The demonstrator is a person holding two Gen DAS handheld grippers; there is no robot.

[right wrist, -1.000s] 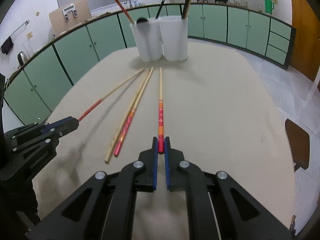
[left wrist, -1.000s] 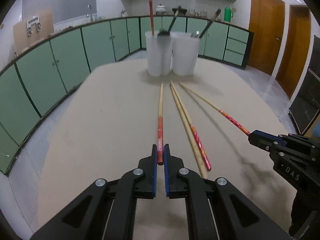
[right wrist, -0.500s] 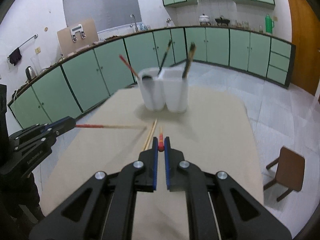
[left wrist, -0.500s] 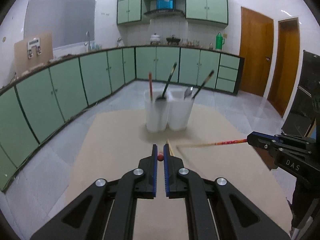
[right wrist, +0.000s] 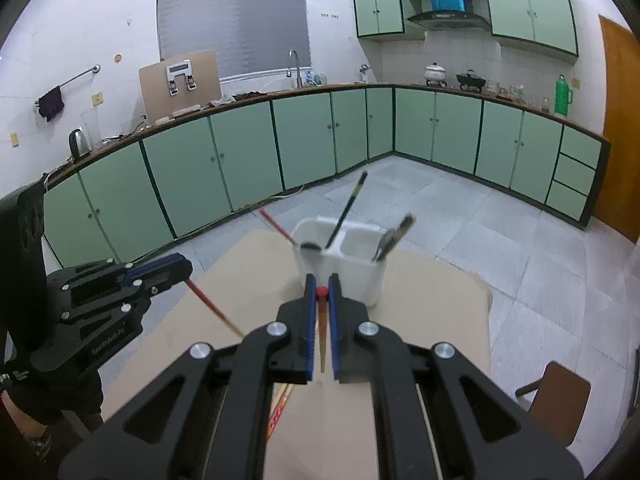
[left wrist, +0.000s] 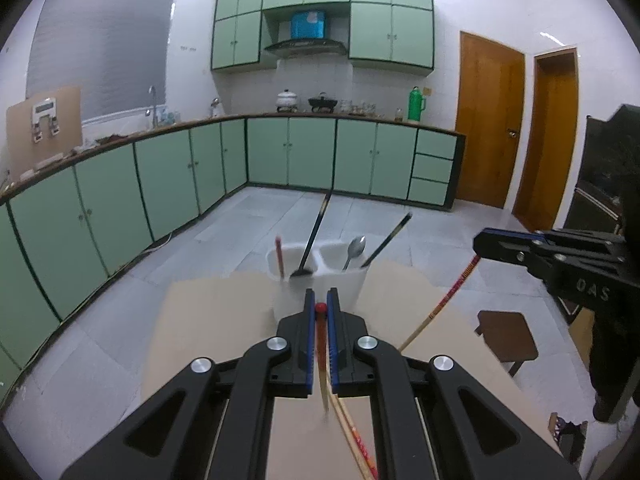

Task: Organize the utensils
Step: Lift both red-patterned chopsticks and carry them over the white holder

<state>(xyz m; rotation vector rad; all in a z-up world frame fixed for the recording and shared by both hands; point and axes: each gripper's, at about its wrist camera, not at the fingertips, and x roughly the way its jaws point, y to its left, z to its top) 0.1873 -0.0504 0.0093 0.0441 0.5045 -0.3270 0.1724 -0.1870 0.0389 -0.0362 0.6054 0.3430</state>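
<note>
Red-tipped chopstick (left wrist: 320, 307) pinched in left claw (left wrist: 320, 304), jaws narrow, clamped near its red end; shaft hangs down toward desk (left wrist: 224, 312). Right claw (right wrist: 321, 291) likewise clamped on a 2nd chopstick (right wrist: 321, 292) near its red end. Both sticks held clear of desk, w/ white two-cell holder (right wrist: 352, 276) at the far edge ahead; two more chopsticks (left wrist: 352, 432) lie on desk below. Risks, as judged: end-grip lets a long stick pivot or slip; swinging tips may clash w/ each other, strike holder rim, catch spoon (left wrist: 354, 250) or dark handles inside, or tip the holder.
</note>
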